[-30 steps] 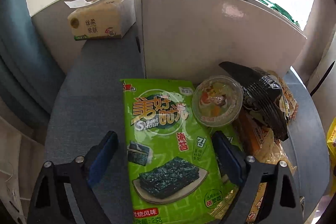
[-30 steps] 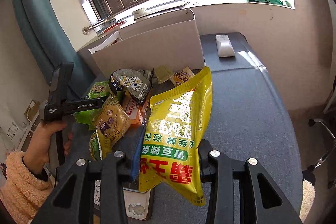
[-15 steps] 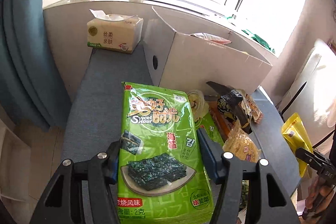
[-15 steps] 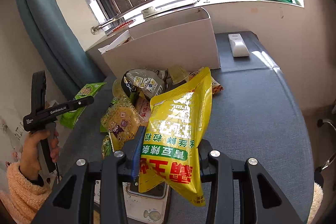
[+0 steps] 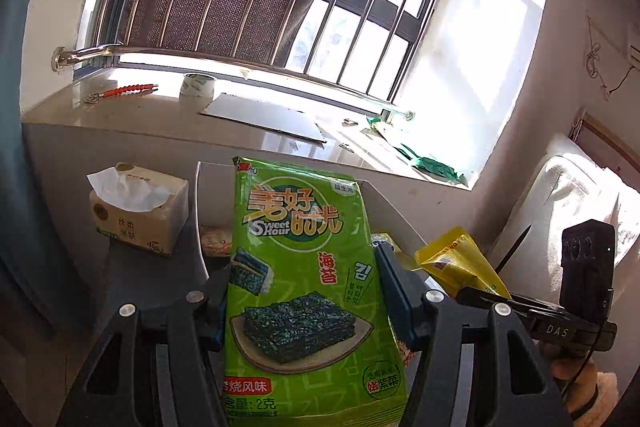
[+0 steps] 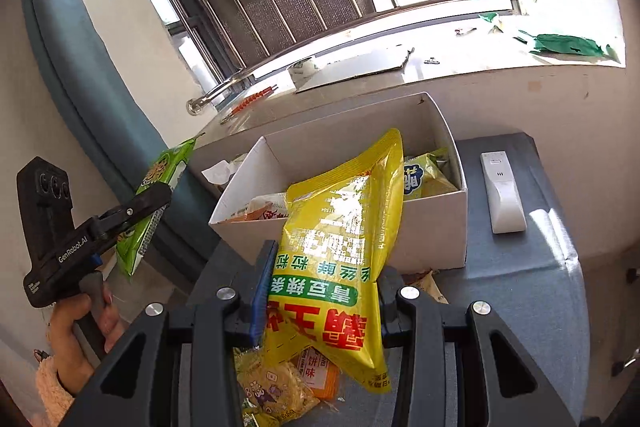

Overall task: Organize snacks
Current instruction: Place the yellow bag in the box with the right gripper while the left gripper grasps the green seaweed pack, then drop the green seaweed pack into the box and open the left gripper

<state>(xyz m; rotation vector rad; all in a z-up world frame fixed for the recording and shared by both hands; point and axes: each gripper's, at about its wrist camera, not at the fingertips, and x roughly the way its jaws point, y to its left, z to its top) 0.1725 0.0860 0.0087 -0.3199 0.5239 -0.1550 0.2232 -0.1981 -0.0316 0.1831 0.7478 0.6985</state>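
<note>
While both hands hold their tools up off the grey tabletop (image 6: 520, 267), each grips one bag. Far left in the right wrist view, a hand (image 6: 86, 327) in a fuzzy cream sleeve holds the left gripper (image 5: 298, 291), its fingers closed narrow on a green seaweed packet (image 5: 300, 287) — the packet stands upright between the blue pads, in the air before the windowsill. On the table below and left of it sits a tissue pack (image 5: 138, 209), with a tape roll (image 5: 198, 85) on the sill behind. Next comes the white cardboard box (image 6: 432, 223), open-topped and already holding several snack bags. In front of it the right gripper (image 6: 320, 303) is clamped tight on a yellow pea-snack bag (image 6: 340, 239), printed side upside down, its top corner raised over the box's near wall. Loose snack packets (image 6: 272, 387) lie on the table under that bag. Right of the box lies a white remote (image 6: 502, 191).
</note>
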